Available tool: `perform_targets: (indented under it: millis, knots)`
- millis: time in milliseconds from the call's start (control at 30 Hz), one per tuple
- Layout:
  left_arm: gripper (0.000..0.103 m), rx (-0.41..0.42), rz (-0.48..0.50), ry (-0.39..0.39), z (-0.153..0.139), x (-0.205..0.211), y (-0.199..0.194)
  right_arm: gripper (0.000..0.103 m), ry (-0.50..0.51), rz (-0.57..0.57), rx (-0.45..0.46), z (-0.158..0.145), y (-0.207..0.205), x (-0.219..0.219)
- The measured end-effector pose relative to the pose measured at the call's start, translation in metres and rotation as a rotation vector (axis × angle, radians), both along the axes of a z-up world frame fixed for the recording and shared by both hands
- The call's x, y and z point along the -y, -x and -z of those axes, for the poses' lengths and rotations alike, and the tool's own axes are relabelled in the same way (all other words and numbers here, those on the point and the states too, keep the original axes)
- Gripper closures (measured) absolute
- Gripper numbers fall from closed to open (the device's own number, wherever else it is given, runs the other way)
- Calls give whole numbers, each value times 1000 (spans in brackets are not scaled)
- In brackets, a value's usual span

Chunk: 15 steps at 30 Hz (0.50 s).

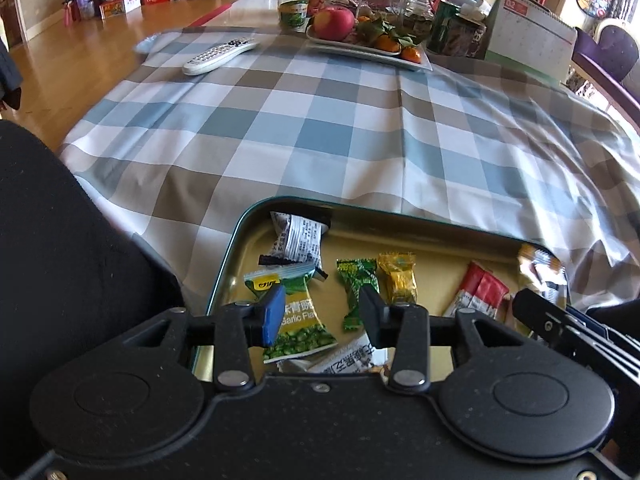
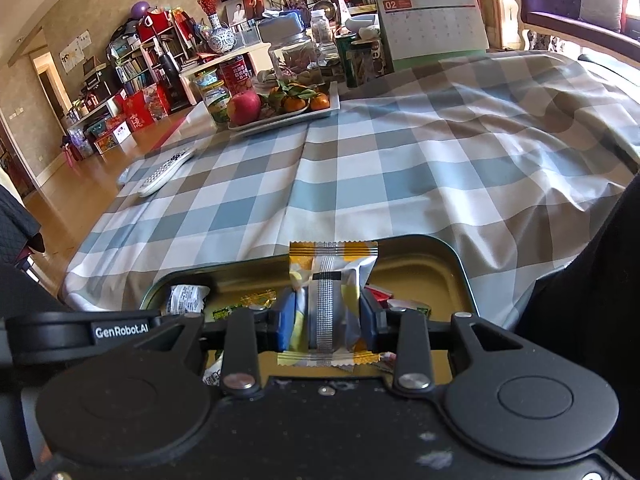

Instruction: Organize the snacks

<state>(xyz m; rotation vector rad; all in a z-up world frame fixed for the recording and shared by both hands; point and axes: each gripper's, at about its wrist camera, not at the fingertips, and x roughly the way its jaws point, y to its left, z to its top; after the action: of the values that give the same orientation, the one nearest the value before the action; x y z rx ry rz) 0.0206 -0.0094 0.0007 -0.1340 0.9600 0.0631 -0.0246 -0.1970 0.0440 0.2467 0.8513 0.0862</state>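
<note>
A gold-lined tin tray (image 1: 400, 230) with a dark green rim lies on the checked tablecloth and holds several wrapped snacks. My left gripper (image 1: 322, 314) is open and empty, hovering over a green garlic pea packet (image 1: 302, 328) and a green candy (image 1: 356, 284). A yellow candy (image 1: 398, 278), a red packet (image 1: 478, 296) and a white packet (image 1: 298, 238) also lie in it. My right gripper (image 2: 328, 320) is shut on a silver and yellow snack packet (image 2: 332, 280), held upright over the tray (image 2: 432, 272). That gripper shows in the left wrist view at the tray's right end (image 1: 538, 308).
A white remote (image 1: 218, 53) lies at the far left of the cloth. A white plate (image 1: 360, 50) with an apple and oranges, jars, cans and a desk calendar (image 1: 528, 36) stand at the far end. The checked cloth (image 1: 320, 128) stretches between. Black sleeves flank both views.
</note>
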Motion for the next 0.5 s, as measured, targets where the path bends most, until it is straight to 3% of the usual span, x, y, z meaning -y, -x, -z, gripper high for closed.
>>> perform_targets:
  millis: [500]
  knots:
    - [50,-5,97,-95,5,23,24,61,54,-6,-84,7,16,2]
